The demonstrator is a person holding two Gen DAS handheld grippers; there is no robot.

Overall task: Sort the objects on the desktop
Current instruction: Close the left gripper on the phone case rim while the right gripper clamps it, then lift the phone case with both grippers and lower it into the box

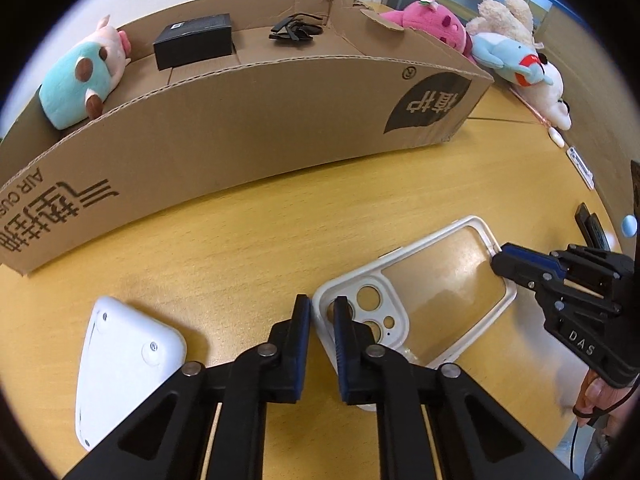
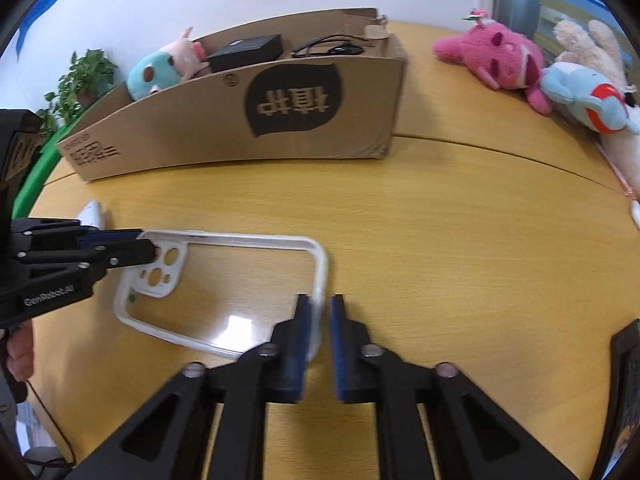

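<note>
Wooden counter (image 2: 440, 220) carries the phone case (image 1: 440, 280), pinched at opposite rims by the left hand-held gripper (image 1: 322, 304) and right hand-held gripper (image 2: 320, 304); uneven lifting could twist it free

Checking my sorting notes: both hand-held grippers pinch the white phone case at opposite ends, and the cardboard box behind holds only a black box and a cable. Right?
Not quite. The cardboard box also holds a plush pig, as the left wrist view shows. The rest stands.
</note>
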